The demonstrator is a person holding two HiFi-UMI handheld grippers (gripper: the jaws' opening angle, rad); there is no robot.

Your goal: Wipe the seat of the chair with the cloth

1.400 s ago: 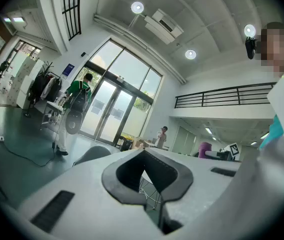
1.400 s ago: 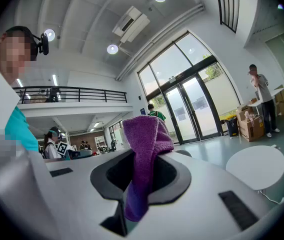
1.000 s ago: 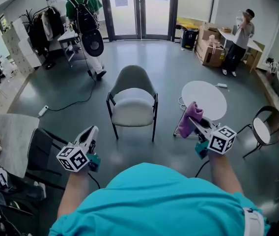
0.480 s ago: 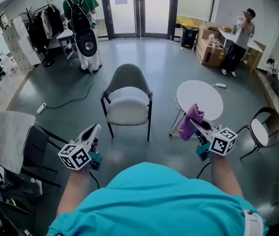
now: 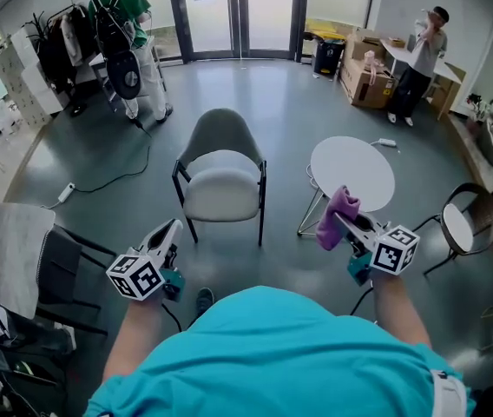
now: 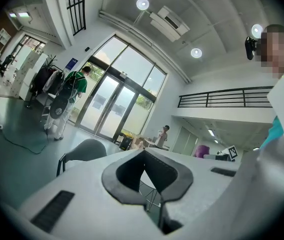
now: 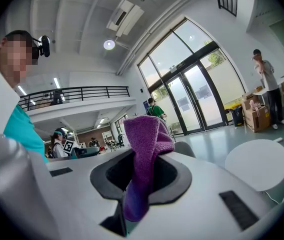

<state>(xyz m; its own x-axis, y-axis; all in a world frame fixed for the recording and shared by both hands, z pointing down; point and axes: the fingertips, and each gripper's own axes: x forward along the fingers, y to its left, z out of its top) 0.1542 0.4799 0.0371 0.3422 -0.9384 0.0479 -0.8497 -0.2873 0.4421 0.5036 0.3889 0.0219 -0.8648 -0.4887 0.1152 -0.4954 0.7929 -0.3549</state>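
Purple cloth clamped in the right tool.

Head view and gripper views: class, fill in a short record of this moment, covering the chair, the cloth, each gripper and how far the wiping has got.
chair: grey back, pale seat, standing ahead of both grippers, beside a round white table
cloth: purple, clamped between the right gripper's jaws, its free end sticking up past them
left gripper: jaws together, nothing between them
right gripper: shut on the cloth, held in the air short of the chair
wiping: not yet begun; cloth apart from the seat
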